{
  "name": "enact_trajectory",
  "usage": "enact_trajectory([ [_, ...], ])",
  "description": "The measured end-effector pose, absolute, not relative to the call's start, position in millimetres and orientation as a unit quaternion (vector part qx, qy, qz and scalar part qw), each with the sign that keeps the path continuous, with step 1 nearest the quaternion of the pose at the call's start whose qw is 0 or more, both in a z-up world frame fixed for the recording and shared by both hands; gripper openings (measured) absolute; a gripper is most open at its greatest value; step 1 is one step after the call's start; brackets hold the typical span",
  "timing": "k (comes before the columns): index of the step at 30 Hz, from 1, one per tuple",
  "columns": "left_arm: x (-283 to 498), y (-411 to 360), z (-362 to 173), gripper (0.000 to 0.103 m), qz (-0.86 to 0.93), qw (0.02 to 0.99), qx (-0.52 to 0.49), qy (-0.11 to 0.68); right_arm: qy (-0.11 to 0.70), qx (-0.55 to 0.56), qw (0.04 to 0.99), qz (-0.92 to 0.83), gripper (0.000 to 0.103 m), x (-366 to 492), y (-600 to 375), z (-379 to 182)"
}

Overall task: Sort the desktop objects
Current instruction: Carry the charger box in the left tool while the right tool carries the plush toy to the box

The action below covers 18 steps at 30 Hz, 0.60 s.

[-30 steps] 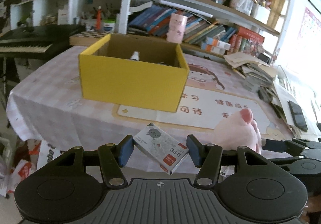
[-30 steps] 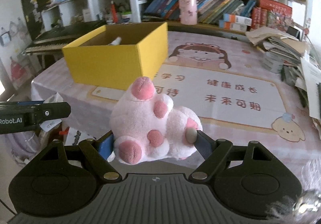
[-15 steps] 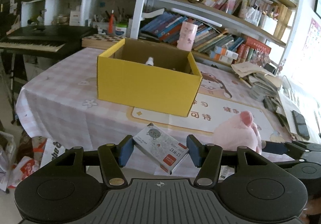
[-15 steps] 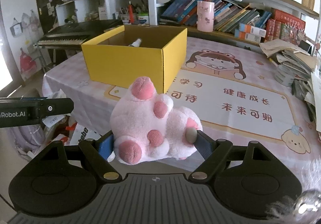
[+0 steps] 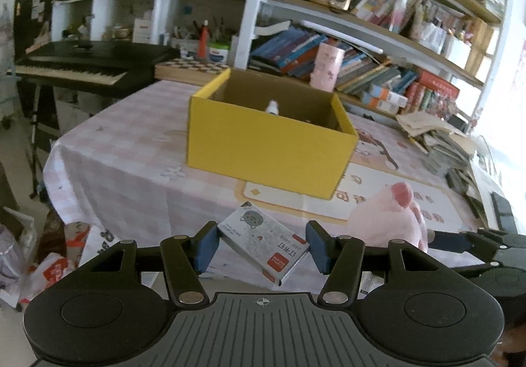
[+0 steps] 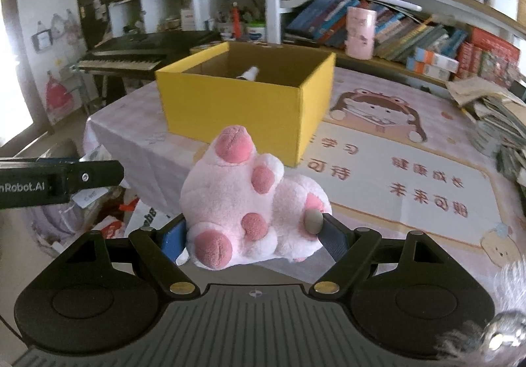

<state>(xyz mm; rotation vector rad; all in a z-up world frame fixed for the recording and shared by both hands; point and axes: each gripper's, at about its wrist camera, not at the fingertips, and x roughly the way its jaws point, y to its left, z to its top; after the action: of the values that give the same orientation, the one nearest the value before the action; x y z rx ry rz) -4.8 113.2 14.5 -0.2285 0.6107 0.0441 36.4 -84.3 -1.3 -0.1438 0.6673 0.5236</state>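
- The counter [image 5: 108,170] carries a pink checked cloth; its near edge and its rounded left corner lie just in front of both tools, and beyond that edge the floor with bags is seen.
- A yellow box [image 5: 263,150] stands open on the counter, with bare cloth on its left side and between it and the near edge.
- Inside the box a small white bottle [image 6: 249,73] shows above the front wall.
- To the right of the box lies a printed mat [image 6: 411,170], mostly bare; a pile of papers [image 6: 493,117] fills the far right edge.
- Behind the counter are bookshelves [image 5: 378,48] and a keyboard piano [image 5: 82,66], so the free room is on the near side.
- The left hand-held gripper [image 5: 261,247] is clamped on a small white carton [image 5: 266,243], in the air over the near edge of the counter.
- The carton lies flat but turned: its long axis runs from far left to near right, with the red label at the near right end.
- The right hand-held gripper [image 6: 253,237] is clamped on a pink plush toy [image 6: 243,202], also before the counter's edge, to the right of the left one.
- The toy's pink-soled paws face the camera; one paw points up and away, toward the box.
- Both tools point forward and somewhat downward at the counter, side by side.
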Motion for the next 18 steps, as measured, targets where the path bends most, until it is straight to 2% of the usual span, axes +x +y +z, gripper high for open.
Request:
enact_trajectory([
  [18, 27, 147, 33, 0.057, 0.075, 0.953, -0.126, 0.266, 0.286, -0.073, 0.903, 0.311, 0.081, 77, -44, 23],
])
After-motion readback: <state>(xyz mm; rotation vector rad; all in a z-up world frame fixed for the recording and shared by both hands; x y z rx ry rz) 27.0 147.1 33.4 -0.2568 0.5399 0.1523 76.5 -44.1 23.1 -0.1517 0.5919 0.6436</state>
